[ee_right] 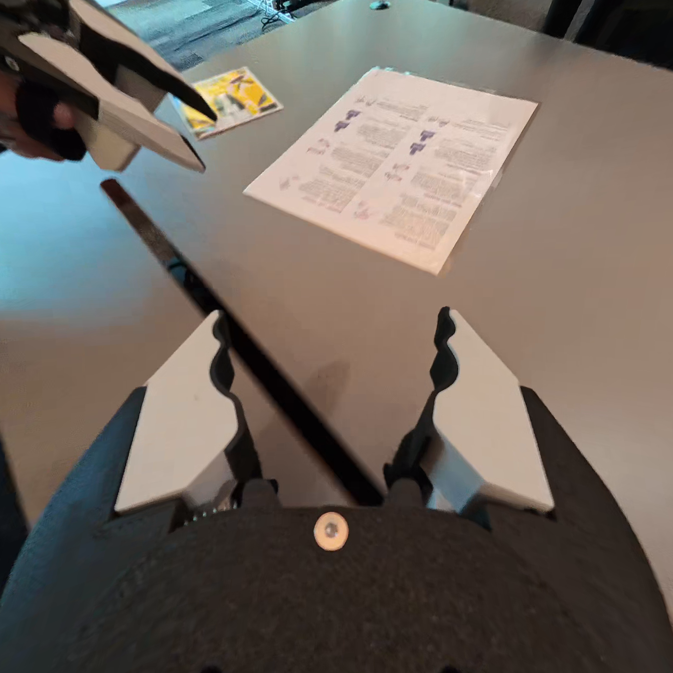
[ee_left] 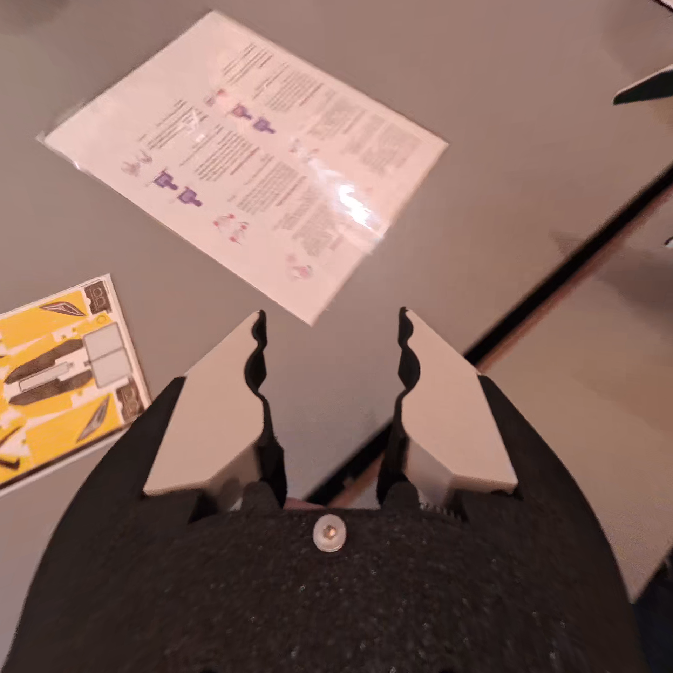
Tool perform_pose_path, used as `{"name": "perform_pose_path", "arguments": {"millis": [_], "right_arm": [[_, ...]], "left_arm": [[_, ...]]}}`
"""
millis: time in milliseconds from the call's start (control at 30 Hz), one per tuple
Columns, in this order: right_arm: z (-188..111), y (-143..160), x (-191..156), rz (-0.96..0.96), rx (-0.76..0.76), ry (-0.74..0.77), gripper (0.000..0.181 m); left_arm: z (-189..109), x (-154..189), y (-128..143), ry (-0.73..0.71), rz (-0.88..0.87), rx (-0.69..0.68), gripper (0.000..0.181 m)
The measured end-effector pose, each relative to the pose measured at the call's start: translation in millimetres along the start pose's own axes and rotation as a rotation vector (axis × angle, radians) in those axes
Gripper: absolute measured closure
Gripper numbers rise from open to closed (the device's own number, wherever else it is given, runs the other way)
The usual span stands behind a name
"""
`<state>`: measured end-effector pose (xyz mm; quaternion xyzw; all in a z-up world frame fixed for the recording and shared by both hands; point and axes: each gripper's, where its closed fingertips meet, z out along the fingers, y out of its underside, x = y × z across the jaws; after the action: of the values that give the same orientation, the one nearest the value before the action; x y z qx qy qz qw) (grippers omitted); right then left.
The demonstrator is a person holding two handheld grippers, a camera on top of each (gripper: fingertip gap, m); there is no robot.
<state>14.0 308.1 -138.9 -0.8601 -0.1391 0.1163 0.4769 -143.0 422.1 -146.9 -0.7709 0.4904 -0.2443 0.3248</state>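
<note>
**Two empty tools above a grey counter with two printed sheets**

The left tool (ee_left: 330, 313) hangs over the grey counter (ee_left: 510, 109) with its two fingers spread apart and nothing between them. Just beyond its fingertips lies a white printed sheet (ee_left: 251, 160) in a glossy clear sleeve, set at a slant, flat on the counter. To the left of the tool, near its left finger, a yellow sticker sheet (ee_left: 62, 378) with dark and grey shapes also lies flat; its near corner passes under the tool's black body in this view. A dark seam (ee_left: 568, 262) runs diagonally across the counter to the right of the tool.

The right tool (ee_right: 332, 314) is likewise spread wide and holds nothing. It hovers over the dark seam (ee_right: 291, 408), which passes between its fingers. The white printed sheet (ee_right: 397, 167) lies ahead of it and well apart from its tips. The yellow sticker sheet (ee_right: 236, 102) sits farther off on the counter (ee_right: 546, 327), left of the white sheet. In the upper left of the right wrist view the left tool (ee_right: 209, 144) appears in the air, held by a hand (ee_right: 43, 124) in a dark fingerless glove
</note>
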Motion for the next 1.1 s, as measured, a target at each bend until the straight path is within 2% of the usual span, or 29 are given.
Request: {"name": "perform_pose_path", "arguments": {"millis": [67, 200, 367, 500, 567, 667, 800, 867, 1100], "right_arm": [[38.2, -12.7, 28.2, 0.071, -0.054, -0.026, 0.067], [106.3, -19.0, 83.8, 0.106, -0.195, 0.023, 0.062], [149.8, -32.1, 103.8, 0.146, -0.242, 0.011, 0.063], [163.8, -28.6, 117.1, 0.089, -0.279, 0.082, 0.065], [165.6, -27.2, 119.8, 0.054, -0.292, 0.118, 0.074], [169.5, -30.9, 106.2, 0.061, -0.276, 0.101, 0.089], [175.7, -30.5, 94.9, 0.068, -0.284, 0.121, 0.067], [177.3, -30.9, 92.1, 0.078, -0.293, 0.12, 0.063], [174.0, -40.8, 87.4, 0.23, -0.256, 0.034, 0.067]], "left_arm": [[24.1, -23.4, -6.6, 0.0, -0.07, -0.063, 0.093], [56.2, -48.9, -16.4, -0.003, -0.152, -0.07, 0.093], [73.1, -50.5, -12.5, 0.023, -0.188, -0.078, 0.093], [76.9, -48.0, -8.1, 0.027, -0.194, -0.081, 0.095], [77.4, -45.9, -8.1, 0.027, -0.188, -0.085, 0.095], [79.7, -39.4, -10.0, 0.046, -0.178, -0.077, 0.1], [80.4, -39.2, -10.8, 0.038, -0.188, -0.072, 0.102], [80.4, -39.2, -10.9, 0.038, -0.191, -0.064, 0.102], [78.8, -40.7, -8.4, 0.021, -0.181, -0.069, 0.102]]}}
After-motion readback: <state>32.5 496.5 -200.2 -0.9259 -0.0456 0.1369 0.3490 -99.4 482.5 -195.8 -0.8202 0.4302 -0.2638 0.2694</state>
